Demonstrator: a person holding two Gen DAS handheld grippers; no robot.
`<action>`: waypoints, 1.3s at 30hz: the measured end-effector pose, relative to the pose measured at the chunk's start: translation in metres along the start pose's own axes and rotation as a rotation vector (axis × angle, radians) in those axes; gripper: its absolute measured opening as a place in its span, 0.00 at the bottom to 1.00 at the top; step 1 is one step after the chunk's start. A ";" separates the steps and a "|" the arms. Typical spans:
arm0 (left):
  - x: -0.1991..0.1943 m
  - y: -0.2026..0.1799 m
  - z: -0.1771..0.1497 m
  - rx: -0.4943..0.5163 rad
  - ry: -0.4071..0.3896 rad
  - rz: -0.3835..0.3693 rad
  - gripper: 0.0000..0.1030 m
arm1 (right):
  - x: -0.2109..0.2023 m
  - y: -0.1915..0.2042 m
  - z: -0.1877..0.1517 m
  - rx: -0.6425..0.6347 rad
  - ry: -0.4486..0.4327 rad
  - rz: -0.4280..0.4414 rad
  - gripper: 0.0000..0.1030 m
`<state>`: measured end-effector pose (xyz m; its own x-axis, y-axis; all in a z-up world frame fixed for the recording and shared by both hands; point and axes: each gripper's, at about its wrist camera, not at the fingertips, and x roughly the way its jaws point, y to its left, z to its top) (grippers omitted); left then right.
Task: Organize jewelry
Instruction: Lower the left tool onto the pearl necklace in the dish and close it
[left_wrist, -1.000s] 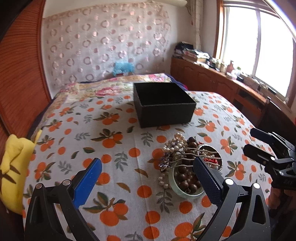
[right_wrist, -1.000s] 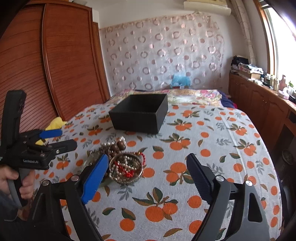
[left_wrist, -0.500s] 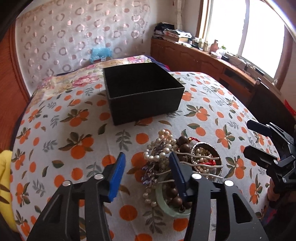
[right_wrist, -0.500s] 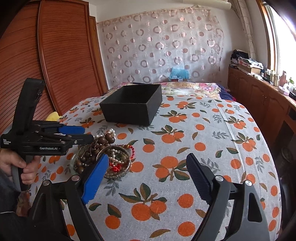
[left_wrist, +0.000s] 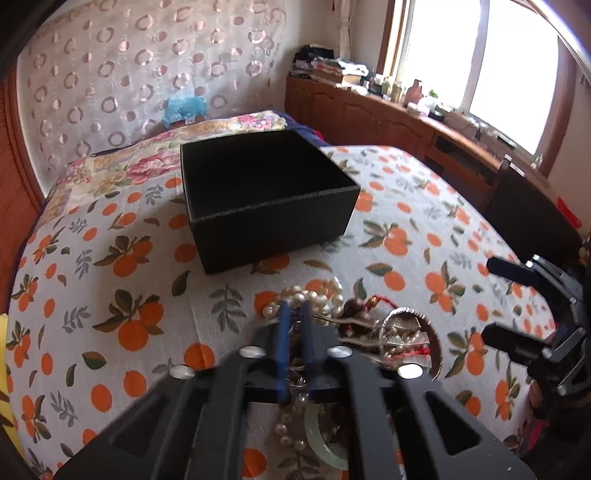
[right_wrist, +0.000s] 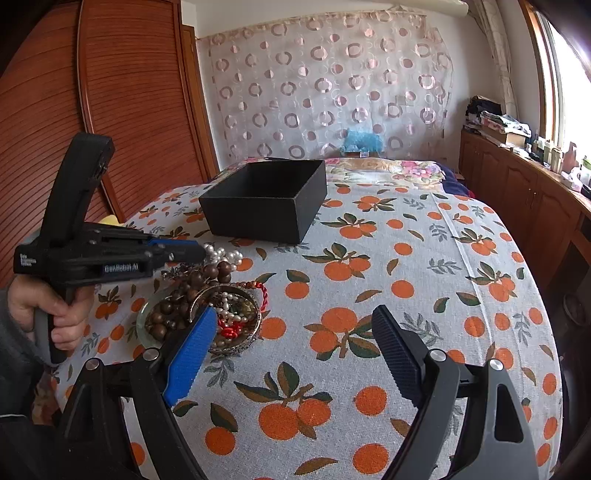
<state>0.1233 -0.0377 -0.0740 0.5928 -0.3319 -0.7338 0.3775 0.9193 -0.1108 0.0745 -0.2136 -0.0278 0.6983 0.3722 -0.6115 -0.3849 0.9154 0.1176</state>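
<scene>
A heap of jewelry lies on the orange-print cloth (right_wrist: 369, 266): a pearl necklace (left_wrist: 314, 297) (right_wrist: 221, 254), brown wooden beads (right_wrist: 192, 291), a pale green bangle (left_wrist: 317, 439) and a metal bangle (right_wrist: 236, 341) around pearls and red cord. My left gripper (left_wrist: 295, 308) (right_wrist: 197, 254) points down into the heap, shut on the pearl strand that runs between its fingers. My right gripper (right_wrist: 293, 314) (left_wrist: 498, 304) hovers just right of the heap, open and holding nothing. An open black box (left_wrist: 273, 229) (right_wrist: 258, 218) stands beyond the heap, its inside dark.
A yellow cloth (left_wrist: 3, 369) lies at the bed's left edge and a floral quilt (left_wrist: 221, 125) behind the box. Wooden cabinets (left_wrist: 369, 114) with clutter run under the window on the right, a dark chair (left_wrist: 528, 218) stands near them, and a slatted wardrobe (right_wrist: 110, 110) is on the left.
My left gripper came forward and down onto the jewelry heap and its wide-open jaws closed around the pearl strand. The right gripper kept still and open.
</scene>
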 end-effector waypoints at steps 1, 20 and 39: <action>-0.001 0.001 0.001 -0.004 -0.006 0.002 0.00 | 0.000 0.000 0.000 -0.001 0.000 0.000 0.85; -0.011 0.017 0.005 -0.036 -0.031 0.005 0.41 | 0.002 0.008 0.001 -0.022 0.000 0.008 0.85; 0.010 0.009 0.017 -0.017 -0.014 -0.053 0.06 | 0.013 0.015 0.007 -0.059 0.041 0.053 0.85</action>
<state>0.1449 -0.0364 -0.0706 0.5823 -0.3826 -0.7174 0.3960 0.9041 -0.1607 0.0820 -0.1941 -0.0289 0.6513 0.4119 -0.6373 -0.4560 0.8837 0.1053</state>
